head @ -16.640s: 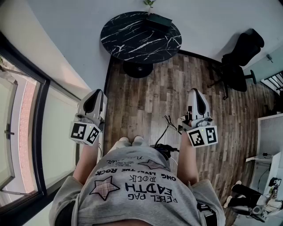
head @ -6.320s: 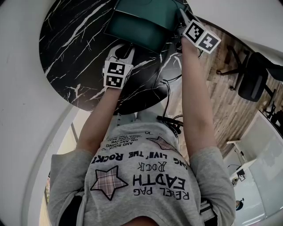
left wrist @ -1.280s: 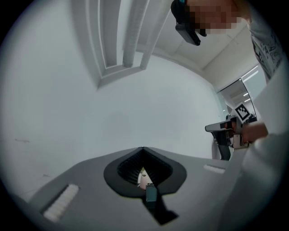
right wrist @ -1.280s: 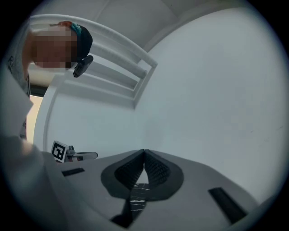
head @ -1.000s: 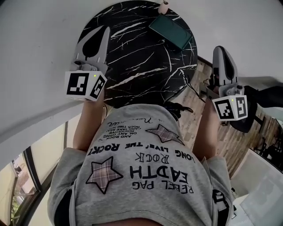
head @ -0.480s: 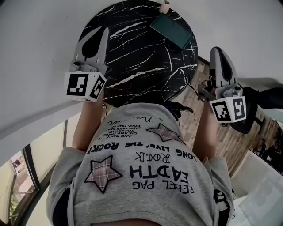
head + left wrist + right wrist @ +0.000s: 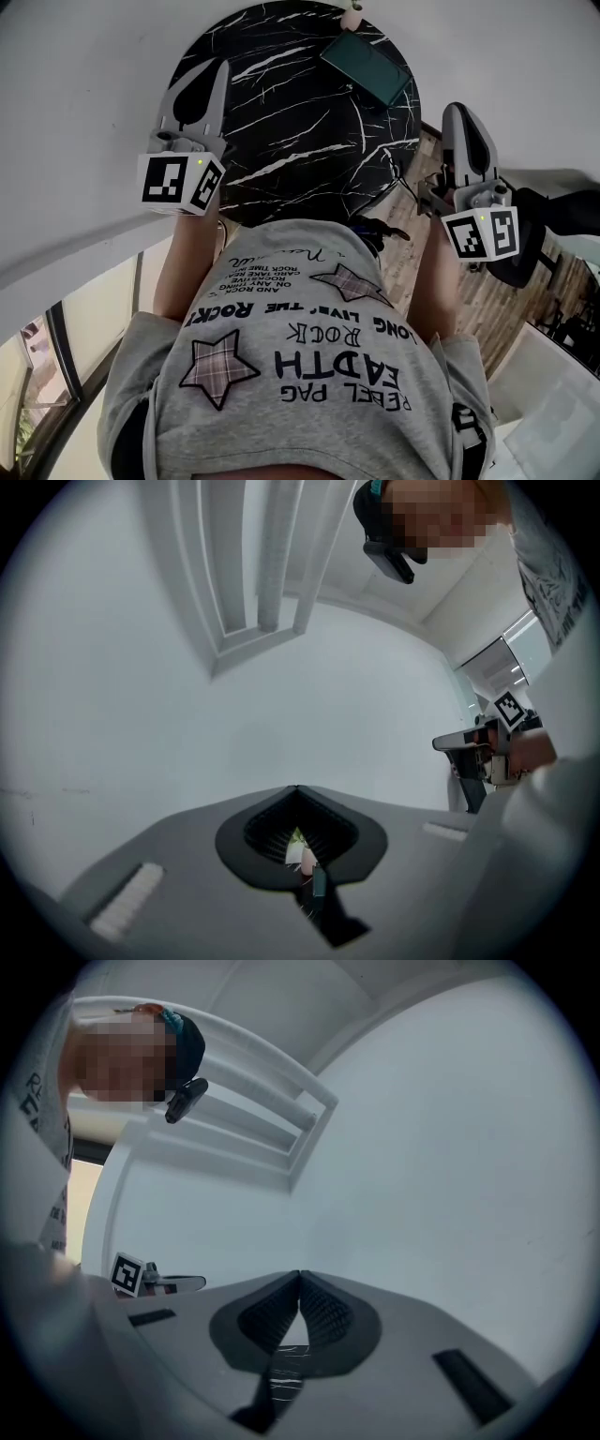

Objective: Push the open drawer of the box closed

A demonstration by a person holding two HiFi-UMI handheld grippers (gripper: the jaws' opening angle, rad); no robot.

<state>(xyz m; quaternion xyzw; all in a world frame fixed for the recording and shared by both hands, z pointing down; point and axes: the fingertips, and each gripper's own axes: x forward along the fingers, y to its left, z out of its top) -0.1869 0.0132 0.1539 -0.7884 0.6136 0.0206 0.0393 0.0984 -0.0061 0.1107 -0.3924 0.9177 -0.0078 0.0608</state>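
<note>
Lying near the far right edge of the round black table [image 7: 281, 122], the green box [image 7: 367, 67] is ahead of both grippers and well apart from them; its long axis runs slantwise, roughly along that edge. It shows as one plain rectangle with no drawer standing out of it, so the drawer looks shut and the task seems done; which face the drawer sits in I cannot tell, and nothing of the box's inside shows.

The right gripper [image 7: 459, 111] is the nearer of the two, held level off the table's right edge, over the wooden floor [image 7: 487, 300]; the box lies ahead and to its left. Its jaws are pressed together at the tips with nothing between them, only the table's marbling showing below them. The left gripper [image 7: 221, 66] is held level over the near left edge, with the box ahead and far to its right; its jaws are likewise closed and empty.

A small pot [image 7: 352, 17] stands at the far edge just beyond the box; the left gripper view shows green leaves in it.
</note>
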